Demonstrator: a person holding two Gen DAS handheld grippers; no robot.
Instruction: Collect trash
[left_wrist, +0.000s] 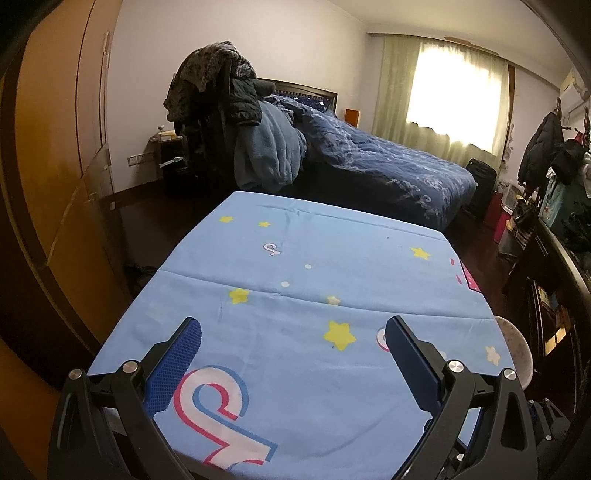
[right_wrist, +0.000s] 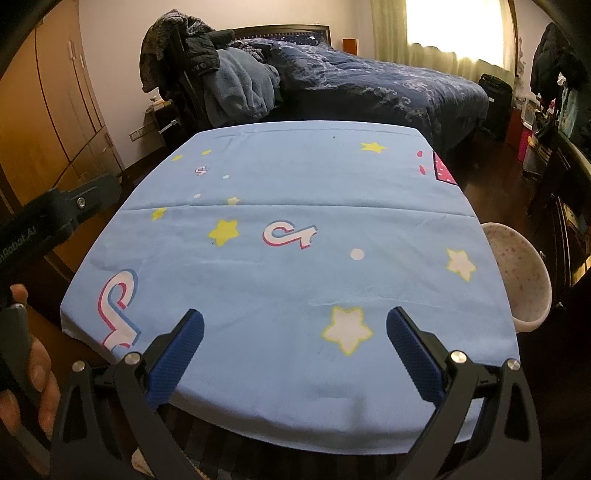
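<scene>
Both my grippers hang over the near edge of the table, which is covered by a light blue cloth (right_wrist: 295, 221) printed with stars and logos. My left gripper (left_wrist: 293, 332) has its jaws spread wide with nothing between them, and my right gripper (right_wrist: 295, 325) is the same: wide apart, empty. In the right view I can also see the hand (right_wrist: 33, 365) that holds the left tool, at the near left corner.

The trouble is the trash itself: I cannot find any on the cloth. From the near edge to the far edge it shows only its print, a fold line across the middle and a tiny dark speck near the far edge, too small to tell what it is. The one likely receptacle is the pale speckled basin (right_wrist: 517, 273) just off the right edge of the table, partly tucked under the cloth's overhang; I cannot see its contents.

So the step in hand, as I judge it, is looking, not grasping. To do it well I would keep both jaws wide, sweep the views slowly along the table's edges and down to the floor, and not pinch the cloth by mistake, since a snagged fold would drag the whole cover.
</scene>
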